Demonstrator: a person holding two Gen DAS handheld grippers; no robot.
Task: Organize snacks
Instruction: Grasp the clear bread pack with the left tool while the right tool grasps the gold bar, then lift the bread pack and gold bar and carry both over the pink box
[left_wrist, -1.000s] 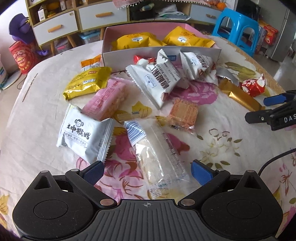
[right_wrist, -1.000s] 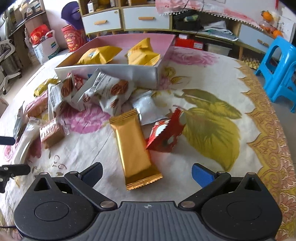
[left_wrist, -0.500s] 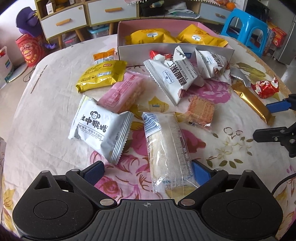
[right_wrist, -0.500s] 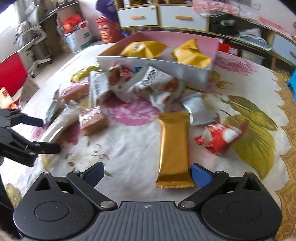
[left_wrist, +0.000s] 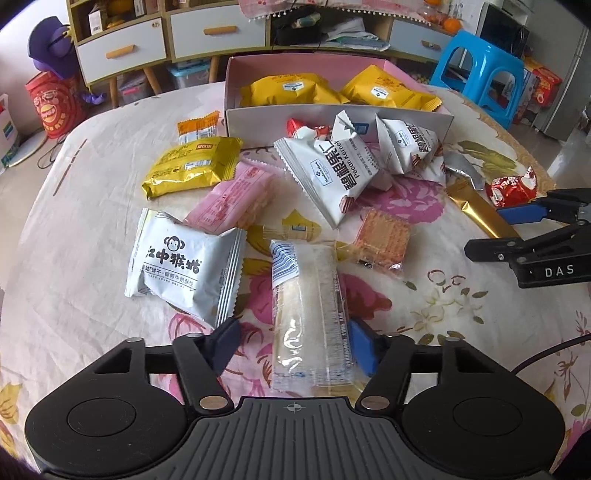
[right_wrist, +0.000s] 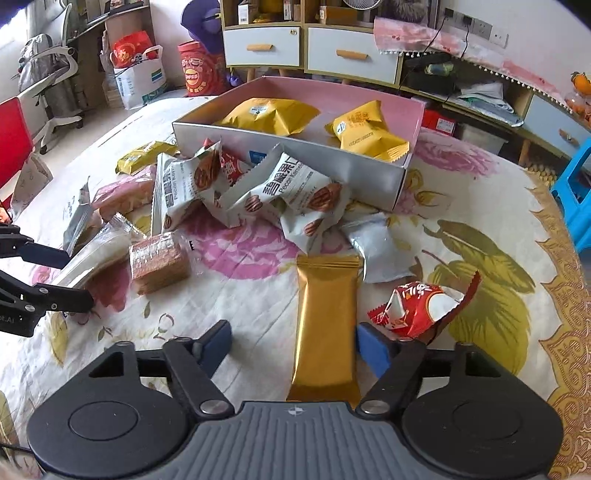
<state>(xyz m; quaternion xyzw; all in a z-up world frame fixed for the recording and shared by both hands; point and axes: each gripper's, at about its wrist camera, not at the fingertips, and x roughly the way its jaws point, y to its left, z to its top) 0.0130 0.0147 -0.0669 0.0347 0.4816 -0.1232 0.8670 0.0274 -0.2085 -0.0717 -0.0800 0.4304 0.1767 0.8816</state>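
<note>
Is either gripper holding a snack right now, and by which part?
Nothing held yet. Both jaws have just been closing: left gripper around the clear packet at its near end, right gripper around the gold bar at its near end, each with a gap.

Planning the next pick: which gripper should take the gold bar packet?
Right. The right gripper straddles the gold bar packet, jaws just closing around it; the left gripper, also closing, straddles the clear-wrapped cake.
</note>
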